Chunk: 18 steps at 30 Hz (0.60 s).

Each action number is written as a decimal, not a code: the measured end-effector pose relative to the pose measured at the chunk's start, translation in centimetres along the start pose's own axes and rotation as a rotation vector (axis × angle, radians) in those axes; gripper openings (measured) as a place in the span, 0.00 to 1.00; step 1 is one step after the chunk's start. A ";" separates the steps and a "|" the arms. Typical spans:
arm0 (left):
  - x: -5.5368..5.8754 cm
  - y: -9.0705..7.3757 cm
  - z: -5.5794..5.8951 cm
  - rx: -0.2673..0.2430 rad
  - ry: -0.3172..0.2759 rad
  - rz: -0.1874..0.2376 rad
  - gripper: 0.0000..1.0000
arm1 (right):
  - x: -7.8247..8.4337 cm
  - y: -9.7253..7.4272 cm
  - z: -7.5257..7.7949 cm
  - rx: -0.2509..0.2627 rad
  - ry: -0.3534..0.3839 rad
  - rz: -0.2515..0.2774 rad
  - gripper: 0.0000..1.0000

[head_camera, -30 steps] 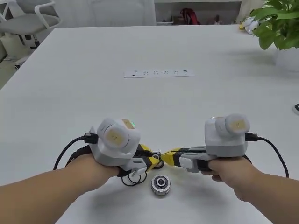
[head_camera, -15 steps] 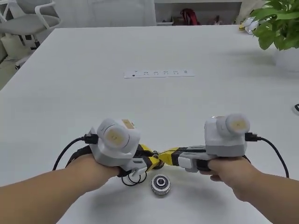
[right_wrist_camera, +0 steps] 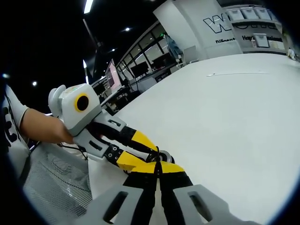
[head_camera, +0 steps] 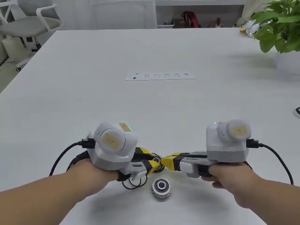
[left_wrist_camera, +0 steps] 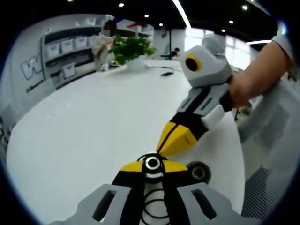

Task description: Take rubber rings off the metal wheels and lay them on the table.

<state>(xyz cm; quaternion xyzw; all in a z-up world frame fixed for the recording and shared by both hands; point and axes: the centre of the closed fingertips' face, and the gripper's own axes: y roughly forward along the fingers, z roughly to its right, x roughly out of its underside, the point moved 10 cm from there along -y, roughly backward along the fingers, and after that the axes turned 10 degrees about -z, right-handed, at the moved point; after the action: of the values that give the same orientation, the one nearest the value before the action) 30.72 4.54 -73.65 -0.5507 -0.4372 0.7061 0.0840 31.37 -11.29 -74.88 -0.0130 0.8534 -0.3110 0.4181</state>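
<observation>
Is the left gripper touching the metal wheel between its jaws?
Touching. In the left gripper view, the left gripper has both yellow jaw tips closed against the sides of the metal wheel.

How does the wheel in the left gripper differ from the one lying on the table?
The held wheel is clamped in the left gripper, with the shut right gripper at its rim; the loose wheel lies flat on the table, touched by nothing. The loose wheel is nearer the person than the held wheel. Both are round, metal.
</observation>
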 end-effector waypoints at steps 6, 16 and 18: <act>0.1 -0.3 0.2 0.020 0.038 -0.010 0.19 | 0.0 0.0 0.0 -0.007 0.006 0.004 0.00; -0.2 -1.8 0.4 0.035 0.049 0.035 0.29 | -0.2 -0.1 -0.1 -0.021 0.023 0.022 0.00; -0.2 -2.2 0.5 0.034 0.050 0.048 0.31 | -0.3 -0.1 -0.1 -0.022 0.024 0.026 0.00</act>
<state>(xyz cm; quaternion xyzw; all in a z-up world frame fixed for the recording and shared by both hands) 29.60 5.49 -71.91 -0.5767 -0.4096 0.7014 0.0874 31.42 -11.28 -74.57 -0.0028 0.8618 -0.2964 0.4117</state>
